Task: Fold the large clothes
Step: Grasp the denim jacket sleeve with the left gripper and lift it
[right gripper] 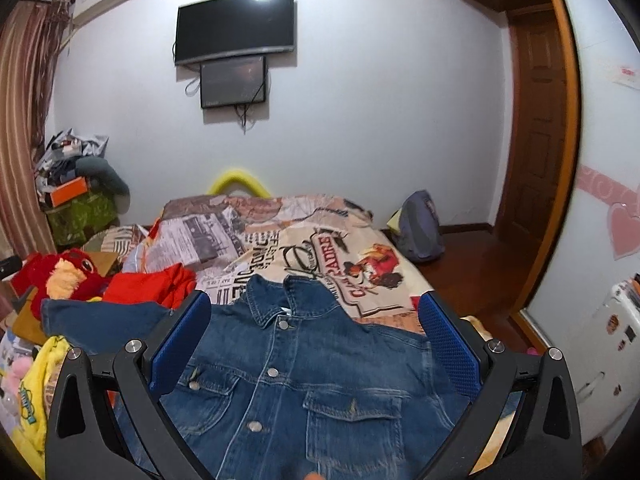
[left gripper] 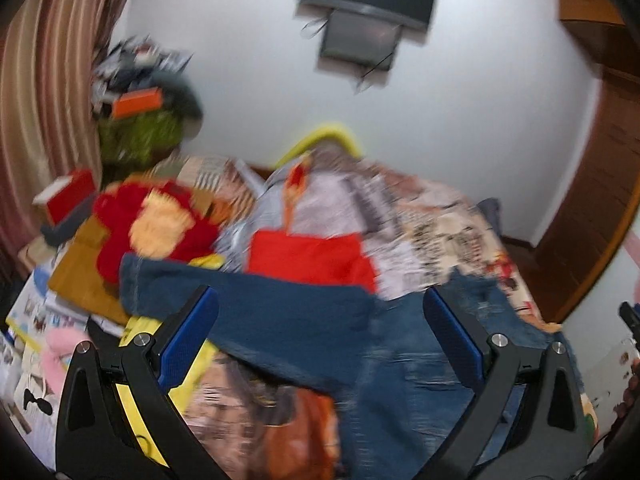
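Observation:
A blue denim jacket [right gripper: 304,376] lies front up on the bed, collar toward the far wall, with one sleeve [right gripper: 100,320] stretched out to the left. My right gripper [right gripper: 316,304] hovers open over its chest, blue pads on either side of the collar. In the blurred left wrist view the same jacket [left gripper: 320,332] spreads across the bed with its sleeve [left gripper: 192,284] reaching left. My left gripper [left gripper: 320,300] is open above the sleeve and shoulder, nothing between its fingers.
A printed bedspread [right gripper: 320,240] covers the bed. A red garment [right gripper: 152,284] and a red plush toy [right gripper: 60,272] lie left of the jacket, with a yellow cloth [right gripper: 36,392] at the near left. A backpack [right gripper: 420,228] sits on the floor right of the bed.

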`<action>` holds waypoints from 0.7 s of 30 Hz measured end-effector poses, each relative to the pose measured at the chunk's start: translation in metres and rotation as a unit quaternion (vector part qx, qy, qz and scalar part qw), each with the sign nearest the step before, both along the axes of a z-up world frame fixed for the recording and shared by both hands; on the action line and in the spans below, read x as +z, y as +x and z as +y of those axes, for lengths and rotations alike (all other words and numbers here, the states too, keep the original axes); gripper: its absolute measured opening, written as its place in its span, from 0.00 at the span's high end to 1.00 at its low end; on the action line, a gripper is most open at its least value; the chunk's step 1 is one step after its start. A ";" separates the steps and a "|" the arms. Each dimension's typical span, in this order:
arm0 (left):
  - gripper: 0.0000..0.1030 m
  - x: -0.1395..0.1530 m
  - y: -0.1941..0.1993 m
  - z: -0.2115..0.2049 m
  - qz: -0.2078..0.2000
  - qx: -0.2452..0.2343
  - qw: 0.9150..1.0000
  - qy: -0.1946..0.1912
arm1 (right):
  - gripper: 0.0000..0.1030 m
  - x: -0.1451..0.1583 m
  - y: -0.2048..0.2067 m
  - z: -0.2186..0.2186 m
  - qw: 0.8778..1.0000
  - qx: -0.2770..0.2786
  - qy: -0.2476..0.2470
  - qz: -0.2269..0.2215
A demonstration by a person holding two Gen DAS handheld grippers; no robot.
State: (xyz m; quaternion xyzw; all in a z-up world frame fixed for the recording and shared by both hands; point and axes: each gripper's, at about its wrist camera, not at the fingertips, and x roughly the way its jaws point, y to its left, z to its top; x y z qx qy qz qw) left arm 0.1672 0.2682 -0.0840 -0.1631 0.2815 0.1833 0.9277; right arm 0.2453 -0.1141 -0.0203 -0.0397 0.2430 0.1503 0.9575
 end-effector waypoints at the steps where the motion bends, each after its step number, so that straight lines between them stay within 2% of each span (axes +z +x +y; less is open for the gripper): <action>1: 0.00 -0.009 0.003 0.012 0.007 0.006 1.000 -0.011 | 0.00 -0.005 0.007 0.003 1.000 0.004 -0.002 0.011; 4: 0.00 -0.041 0.009 0.062 0.029 0.022 0.997 -0.074 | 0.00 -0.022 0.027 0.011 0.999 0.013 -0.009 0.047; 5: 0.00 -0.056 0.011 0.081 0.037 0.027 0.993 -0.108 | 0.00 -0.032 0.034 0.016 0.998 0.015 -0.015 0.067; 8: 0.00 -0.092 0.011 0.121 0.058 0.048 0.982 -0.175 | 0.00 -0.054 0.052 0.025 0.993 0.026 -0.028 0.111; 13: 0.00 -0.141 0.014 0.170 0.092 0.081 0.965 -0.230 | 0.00 -0.079 0.071 0.035 0.986 0.032 -0.044 0.158; 15: 0.00 -0.158 0.014 0.186 0.092 0.091 0.957 -0.261 | 0.00 -0.087 0.076 0.037 0.984 0.031 -0.050 0.171; 18: 0.00 -0.187 0.014 0.209 0.084 0.106 0.938 -0.318 | 0.00 -0.096 0.083 0.039 0.981 0.030 -0.052 0.185; 21: 0.06 -0.209 0.017 0.224 0.074 0.114 0.924 -0.358 | 0.00 -0.104 0.089 0.040 0.977 0.028 -0.057 0.201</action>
